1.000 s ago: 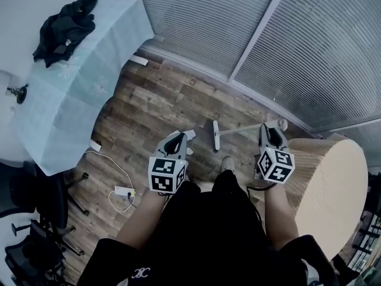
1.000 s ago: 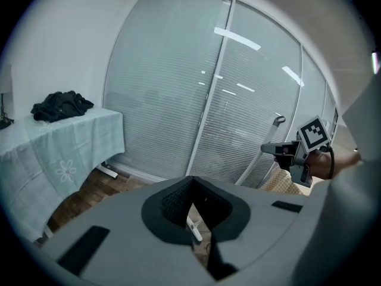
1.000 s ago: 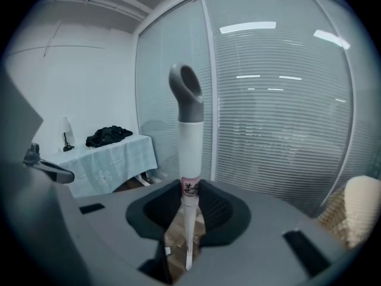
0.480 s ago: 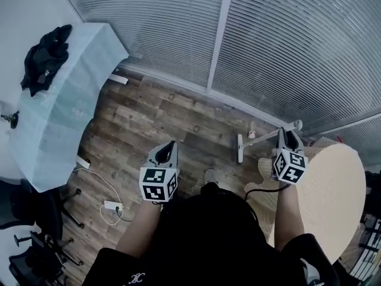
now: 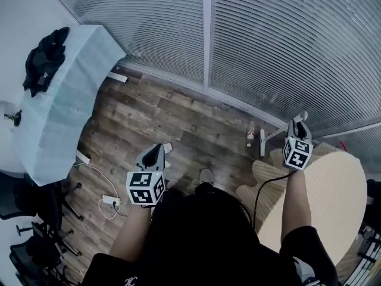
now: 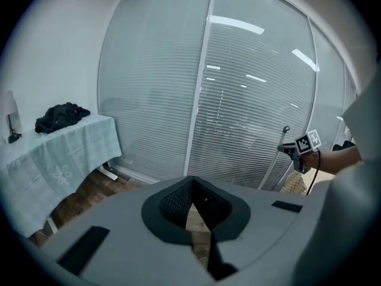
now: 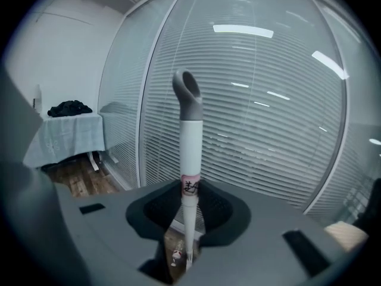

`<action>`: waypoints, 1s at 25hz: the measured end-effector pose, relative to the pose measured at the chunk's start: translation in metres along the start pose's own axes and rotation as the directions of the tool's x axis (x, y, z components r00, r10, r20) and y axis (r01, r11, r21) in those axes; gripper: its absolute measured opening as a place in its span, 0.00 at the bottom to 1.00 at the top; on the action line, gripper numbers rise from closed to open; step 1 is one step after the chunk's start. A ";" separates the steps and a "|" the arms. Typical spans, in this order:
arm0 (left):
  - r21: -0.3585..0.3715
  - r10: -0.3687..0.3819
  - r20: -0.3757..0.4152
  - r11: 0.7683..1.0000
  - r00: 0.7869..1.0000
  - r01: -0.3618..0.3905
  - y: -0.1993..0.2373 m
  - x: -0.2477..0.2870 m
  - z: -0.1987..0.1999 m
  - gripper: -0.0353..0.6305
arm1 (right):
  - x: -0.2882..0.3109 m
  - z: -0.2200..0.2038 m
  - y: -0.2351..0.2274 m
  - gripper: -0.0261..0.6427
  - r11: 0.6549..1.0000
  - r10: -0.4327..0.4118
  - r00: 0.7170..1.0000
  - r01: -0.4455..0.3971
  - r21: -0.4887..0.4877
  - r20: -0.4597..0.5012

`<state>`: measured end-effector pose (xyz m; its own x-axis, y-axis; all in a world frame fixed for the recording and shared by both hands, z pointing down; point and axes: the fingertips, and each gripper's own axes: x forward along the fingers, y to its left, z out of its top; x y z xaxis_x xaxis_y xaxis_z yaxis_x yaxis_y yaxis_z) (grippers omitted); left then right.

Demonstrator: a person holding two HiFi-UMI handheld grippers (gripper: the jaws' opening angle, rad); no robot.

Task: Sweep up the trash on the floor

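right tool (image 5: 300, 120) clamps broom handle (image 7: 190, 137); left tool (image 5: 158, 151) closed, empty; draped table (image 5: 66, 103) at left.

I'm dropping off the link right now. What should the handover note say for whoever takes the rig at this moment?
Left hand-held gripper: jaws together, nothing in them.
Right hand-held gripper: shut on the broom handle, which stands upright with its grey hanging loop on top.
Broom head is down at the wood floor near the glass wall. A small piece of trash lies just beside it.
Done: broom is in hand.
Left: sweep up that trash. No dustpan is in view.
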<state>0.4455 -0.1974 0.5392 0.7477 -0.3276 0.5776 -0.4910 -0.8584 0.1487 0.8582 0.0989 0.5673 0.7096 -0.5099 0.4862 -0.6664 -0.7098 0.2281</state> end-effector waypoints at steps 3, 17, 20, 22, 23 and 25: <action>-0.010 0.050 -0.017 0.999 0.999 -0.050 0.008 -0.011 -0.005 0.05 | 0.035 -0.009 -0.008 0.19 1.000 -0.006 1.000 0.006 0.010 -0.023; -0.092 0.201 -0.045 0.975 0.979 -0.205 0.042 -0.053 -0.038 0.05 | 0.080 0.003 0.107 0.19 0.988 0.145 0.988 -0.147 -0.041 -0.059; -0.111 0.216 -0.038 0.969 0.976 -0.219 0.054 -0.066 -0.042 0.05 | 0.073 0.008 0.143 0.19 0.985 0.161 0.984 -0.164 -0.044 -0.073; -0.126 0.228 -0.037 0.965 0.973 -0.231 0.062 -0.074 -0.047 0.05 | 0.068 0.011 0.165 0.19 0.983 0.175 0.982 -0.179 -0.050 -0.075; -0.133 0.236 -0.035 0.962 0.971 -0.239 0.067 -0.078 -0.049 0.05 | 0.066 0.012 0.175 0.19 0.981 0.181 0.981 -0.185 -0.053 -0.075; -0.147 0.255 -0.027 0.955 0.966 -0.257 0.077 -0.087 -0.052 0.05 | 0.060 0.016 0.195 0.19 0.980 0.190 0.979 -0.194 -0.053 -0.071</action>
<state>0.3193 -0.2143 0.5421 0.5852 -0.5254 0.6176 -0.7265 -0.6781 0.1116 0.7746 -0.0776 0.6275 0.5519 -0.6000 0.5791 -0.8026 -0.5707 0.1737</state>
